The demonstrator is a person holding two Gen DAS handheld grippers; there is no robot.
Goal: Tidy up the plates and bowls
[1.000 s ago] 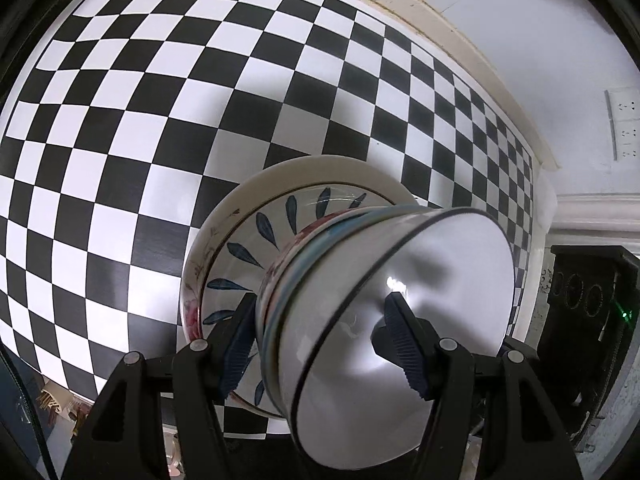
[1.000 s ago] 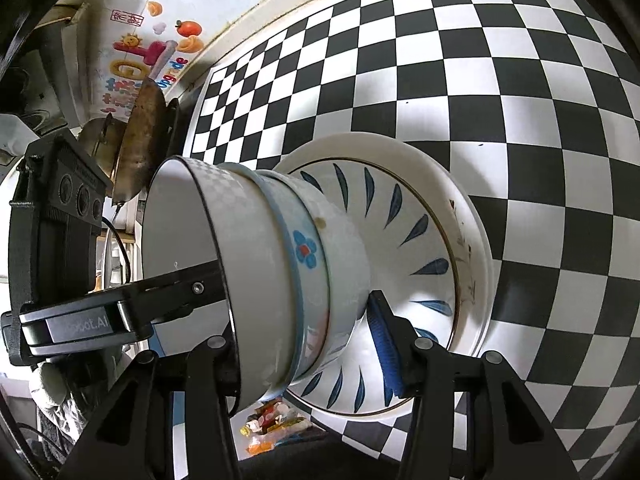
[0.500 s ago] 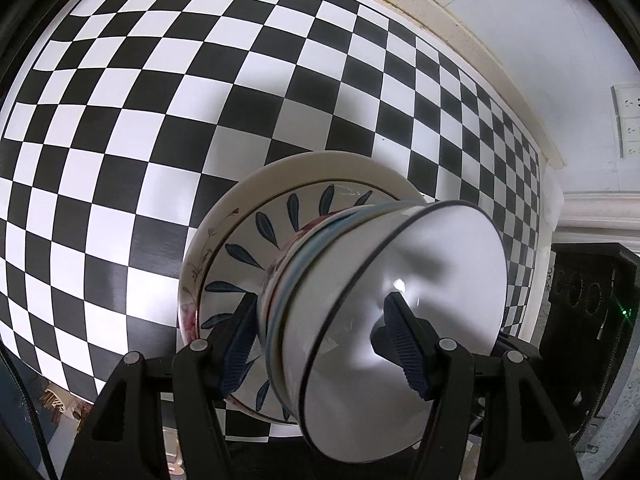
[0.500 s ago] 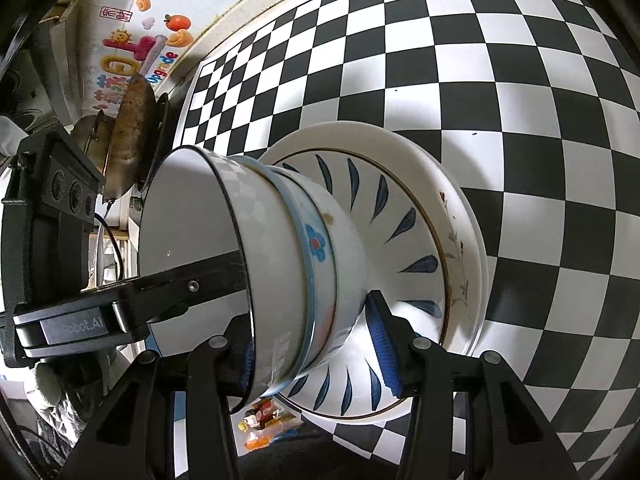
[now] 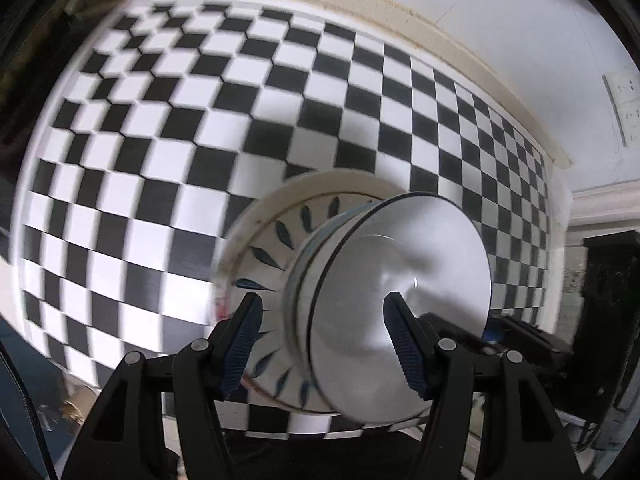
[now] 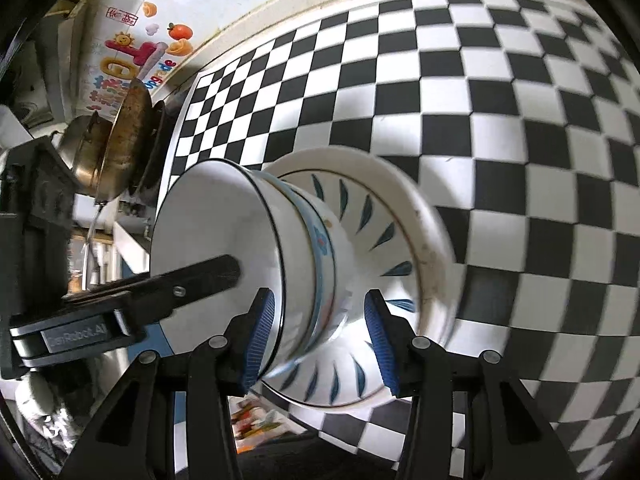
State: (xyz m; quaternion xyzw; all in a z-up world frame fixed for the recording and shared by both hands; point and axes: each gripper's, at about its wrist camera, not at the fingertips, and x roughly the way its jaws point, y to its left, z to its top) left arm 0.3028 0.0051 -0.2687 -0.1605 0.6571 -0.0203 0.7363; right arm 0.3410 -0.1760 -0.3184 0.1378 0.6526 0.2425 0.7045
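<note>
Right wrist, bowls (image 6: pixel 296 256) between right claw (image 6: pixel 320 336) fingers

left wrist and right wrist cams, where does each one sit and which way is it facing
Left wrist: on the left gripper, looking along its fingers at the stacked bowls on the leaf-pattern plate over the checkered cloth; its two blue-padded fingers show.
Right wrist: on the right gripper, facing the same stack from the opposite side; its own fingers show, plus the left gripper's finger inside the top bowl.
Shared: bowls, plate, cloth.
</note>
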